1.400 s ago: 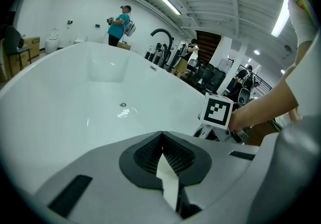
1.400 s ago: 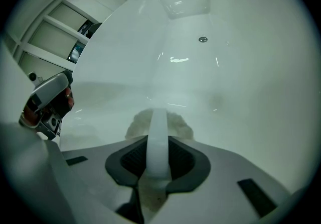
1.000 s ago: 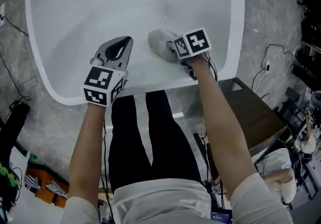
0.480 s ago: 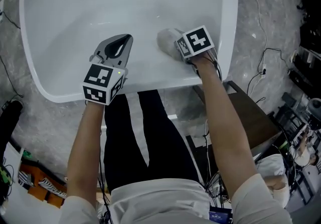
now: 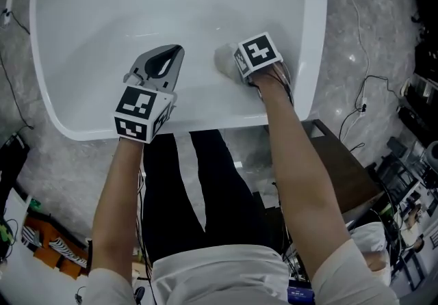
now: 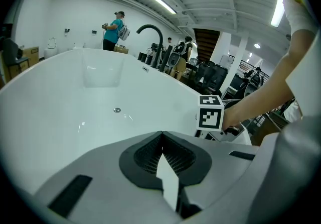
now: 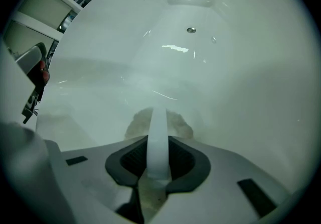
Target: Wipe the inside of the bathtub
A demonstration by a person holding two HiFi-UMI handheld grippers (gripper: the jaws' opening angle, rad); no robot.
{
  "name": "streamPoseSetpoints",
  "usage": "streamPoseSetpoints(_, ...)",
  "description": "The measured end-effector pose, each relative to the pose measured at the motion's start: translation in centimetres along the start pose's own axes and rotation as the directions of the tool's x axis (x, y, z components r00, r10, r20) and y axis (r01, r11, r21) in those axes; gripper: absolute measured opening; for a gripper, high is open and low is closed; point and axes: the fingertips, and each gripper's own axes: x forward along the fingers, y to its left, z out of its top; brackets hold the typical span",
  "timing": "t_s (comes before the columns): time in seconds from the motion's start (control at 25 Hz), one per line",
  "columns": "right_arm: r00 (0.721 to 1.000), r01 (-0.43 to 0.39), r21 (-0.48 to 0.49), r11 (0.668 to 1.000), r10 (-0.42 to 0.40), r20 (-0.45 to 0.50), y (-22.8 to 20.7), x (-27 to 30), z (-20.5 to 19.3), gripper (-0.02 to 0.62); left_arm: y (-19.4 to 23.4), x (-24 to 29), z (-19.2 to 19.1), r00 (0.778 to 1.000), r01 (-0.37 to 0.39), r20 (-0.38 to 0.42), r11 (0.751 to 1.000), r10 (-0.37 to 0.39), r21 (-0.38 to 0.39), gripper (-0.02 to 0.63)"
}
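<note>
Jaws of the right gripper (image 5: 237,64) are clenching a pale cloth (image 5: 222,57) that is bulging past their tips against the inner wall of the bathtub (image 5: 96,16), while the left gripper (image 5: 163,64) is hanging alongside, jaws pinched together on nothing.

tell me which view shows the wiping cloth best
The right gripper view: the greyish cloth sits straight ahead, clamped in the right hand-held gripper against the bathtub. The head view shows only its edge; the left gripper view misses it.

The right hand-held gripper (image 5: 231,61) sits slightly deeper in the bathtub (image 5: 316,30), farther from its near rim than a second ago; its marker cube faces upward more squarely; less of the cloth (image 5: 223,57) shows beside it.
</note>
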Motion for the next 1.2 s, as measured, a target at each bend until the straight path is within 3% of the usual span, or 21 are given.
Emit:
streamPoseSetpoints(0.24, 1.000, -0.025, 0.025, 0.999, 0.025, -0.008, 0.0, 2.0, 1.2, 0.097, 1.8, -0.2, -0.2, 1.000, -0.027, 0.001, 1.000, 0.027, 0.008, 0.012)
streamPoseSetpoints(0.76, 1.000, 0.000, 0.015, 1.000, 0.000, 0.006, -0.8, 6.4, 4.2, 0.097, 4.5, 1.6, -1.7, 0.999, 0.000, -0.045, 1.000, 0.001, 0.023, 0.012)
streamPoseSetpoints(1.0, 0.999, -0.031, 0.030, 0.999, 0.031, 0.015, -1.3, 8.3, 4.7, 0.097, 6.1, 2.7, -2.7, 0.998, 0.001, -0.061, 1.000, 0.001, 0.021, 0.012)
streamPoseSetpoints(1.2, 0.999, -0.048, 0.000, 0.999, 0.048, 0.022, 0.7, 8.8, 6.1, 0.097, 8.4, 1.5, -3.3, 0.997, -0.016, -0.074, 1.000, 0.017, 0.018, 0.012)
